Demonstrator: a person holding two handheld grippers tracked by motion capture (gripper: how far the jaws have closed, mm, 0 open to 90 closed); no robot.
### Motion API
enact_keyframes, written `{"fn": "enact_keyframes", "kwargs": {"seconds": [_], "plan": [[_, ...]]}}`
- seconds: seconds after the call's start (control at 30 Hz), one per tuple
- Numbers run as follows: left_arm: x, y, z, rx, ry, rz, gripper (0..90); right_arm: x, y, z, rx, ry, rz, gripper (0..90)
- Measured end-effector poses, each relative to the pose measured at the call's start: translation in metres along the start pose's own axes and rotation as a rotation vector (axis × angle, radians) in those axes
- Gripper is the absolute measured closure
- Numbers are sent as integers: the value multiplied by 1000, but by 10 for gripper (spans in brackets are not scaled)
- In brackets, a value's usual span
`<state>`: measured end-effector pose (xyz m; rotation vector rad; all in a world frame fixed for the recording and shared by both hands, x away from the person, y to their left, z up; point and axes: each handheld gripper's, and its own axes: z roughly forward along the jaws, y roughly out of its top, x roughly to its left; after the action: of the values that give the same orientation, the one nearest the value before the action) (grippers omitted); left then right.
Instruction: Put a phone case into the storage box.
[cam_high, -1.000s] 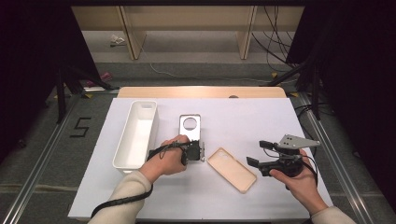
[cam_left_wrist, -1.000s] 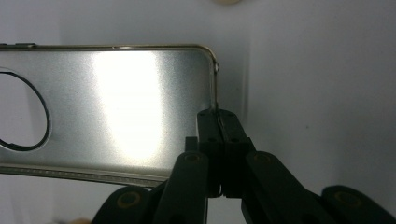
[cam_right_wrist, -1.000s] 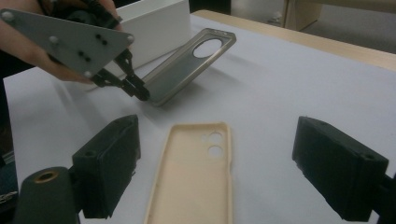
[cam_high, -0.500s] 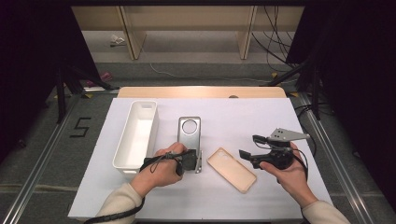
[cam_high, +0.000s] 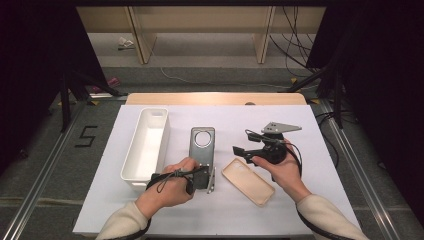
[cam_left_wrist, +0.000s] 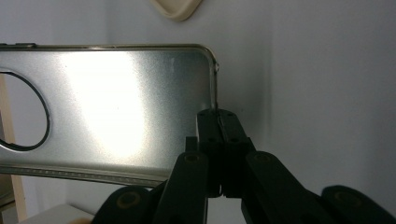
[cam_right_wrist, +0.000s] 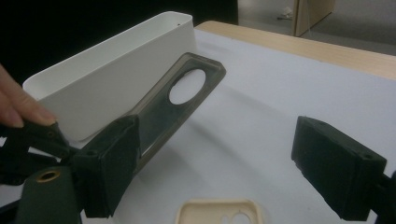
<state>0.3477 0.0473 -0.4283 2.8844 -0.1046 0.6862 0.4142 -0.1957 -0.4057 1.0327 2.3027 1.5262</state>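
Looking at the high view, the left gripper (cam_high: 200, 176) sits low and centre in the frame, with its jaws pinched shut on the near short edge of the grey phone case (cam_high: 202, 150). The left gripper view backs that up: both black jaws are pressed together right on the case's thin rim (cam_left_wrist: 215, 100), near one rounded corner. The case's long axis runs straight up the frame away from the person, with the round camera cutout (cam_high: 203, 138) at the far end. It looks lifted or tilted a bit in the right gripper view, but I can't say how far off the white table (cam_high: 320, 200) it is. The white bin (cam_high: 145, 150) lies just left of the case, parallel to it, so my guess is the case goes there, a short sideways hop for the left hand. The right gripper (cam_high: 245, 142) hovers right of centre with its jaws spread wide and nothing between them, just right of the grey case. The beige phone case (cam_high: 248, 181) lies flat and angled on the table below that gripper, apart from the grey one. So the left hand is clearly the nearer one for the bin, and the right one is closer to the beige case.
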Motion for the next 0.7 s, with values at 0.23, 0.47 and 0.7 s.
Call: {"fn": "enact_keyframes", "kwargs": {"seconds": [0.23,0.47,0.7], "plan": [[-4,5,-4,-8,3,12,889,6,9,25,23,23,12,176],[-6,9,-8,-14,15,25,889,6,13,44,58,47,42,239],[-9,12,-8,-19,2,23,889,-1,13,60,86,73,109,316]]}}
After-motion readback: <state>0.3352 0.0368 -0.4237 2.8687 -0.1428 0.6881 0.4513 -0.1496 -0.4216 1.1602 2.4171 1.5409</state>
